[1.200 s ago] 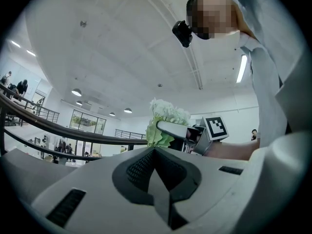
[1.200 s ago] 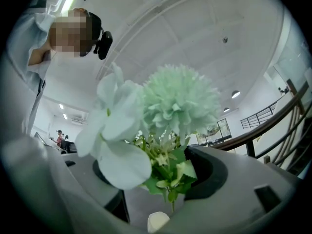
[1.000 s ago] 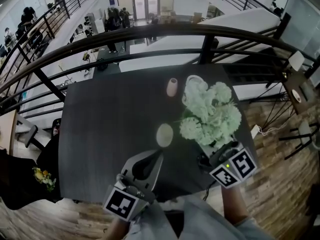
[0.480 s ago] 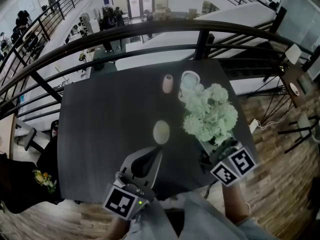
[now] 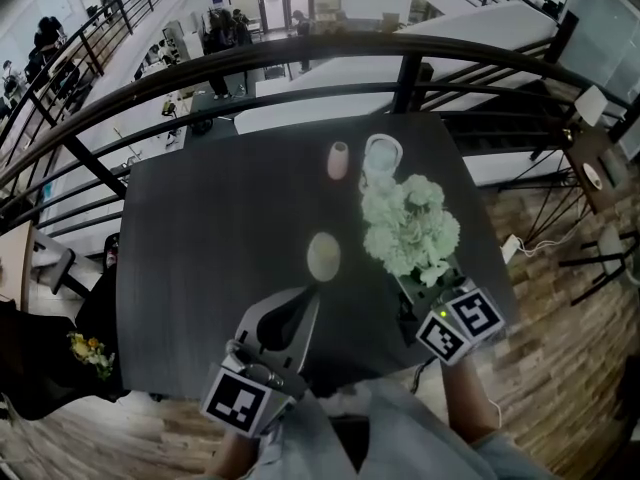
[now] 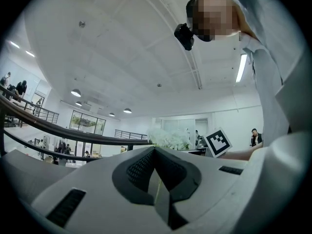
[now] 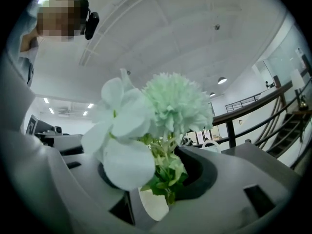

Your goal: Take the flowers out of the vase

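Pale-green flowers (image 5: 408, 226) gripped by right tongs (image 5: 418, 290), jaws just closing | left tongs (image 5: 312, 294) closed; empty

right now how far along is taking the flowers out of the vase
Done: flowers look clear of the white vase. In hand: right tongs, which have just been closing, grip the stems. To do: set them on the table; left tongs shut, empty.

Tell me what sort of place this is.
Probably a mezzanine in an office-like building: the dark table stands by a curved black railing, with people and desks on a floor below.
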Action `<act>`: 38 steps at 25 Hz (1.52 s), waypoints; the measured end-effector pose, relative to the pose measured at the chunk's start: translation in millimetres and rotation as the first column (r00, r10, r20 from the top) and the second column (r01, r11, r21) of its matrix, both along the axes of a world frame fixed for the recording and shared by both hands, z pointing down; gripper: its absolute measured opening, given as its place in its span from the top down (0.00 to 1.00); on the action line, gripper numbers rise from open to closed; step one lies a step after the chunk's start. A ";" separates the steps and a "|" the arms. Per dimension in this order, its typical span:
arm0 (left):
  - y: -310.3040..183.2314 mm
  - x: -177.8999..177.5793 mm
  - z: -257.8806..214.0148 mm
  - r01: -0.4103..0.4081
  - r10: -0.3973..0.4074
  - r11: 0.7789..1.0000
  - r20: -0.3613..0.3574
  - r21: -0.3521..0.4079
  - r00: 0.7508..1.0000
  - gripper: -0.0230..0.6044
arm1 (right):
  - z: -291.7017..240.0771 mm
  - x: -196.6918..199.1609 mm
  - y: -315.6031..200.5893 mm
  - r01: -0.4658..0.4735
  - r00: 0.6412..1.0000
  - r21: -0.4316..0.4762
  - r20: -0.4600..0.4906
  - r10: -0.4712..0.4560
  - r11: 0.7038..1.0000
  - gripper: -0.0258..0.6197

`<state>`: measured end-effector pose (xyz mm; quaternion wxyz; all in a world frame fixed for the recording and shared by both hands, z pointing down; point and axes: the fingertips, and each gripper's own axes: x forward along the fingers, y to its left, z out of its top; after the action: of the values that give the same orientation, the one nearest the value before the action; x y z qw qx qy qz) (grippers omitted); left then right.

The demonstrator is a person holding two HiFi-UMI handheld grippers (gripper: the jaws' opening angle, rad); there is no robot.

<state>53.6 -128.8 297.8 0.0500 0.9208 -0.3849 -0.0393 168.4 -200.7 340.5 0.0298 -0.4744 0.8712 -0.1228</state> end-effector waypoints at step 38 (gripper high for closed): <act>-9.6 0.2 17.9 0.156 -0.154 0.987 0.040 -0.045 0.987 0.96 | 154.0 19.1 -27.6 0.048 0.999 -0.392 0.007 -0.049 0.919 0.68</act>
<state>53.8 -138.4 315.7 0.0621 0.8871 -0.4570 -0.0171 187.5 -228.2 494.4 -0.0698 -0.4491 0.8406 -0.2946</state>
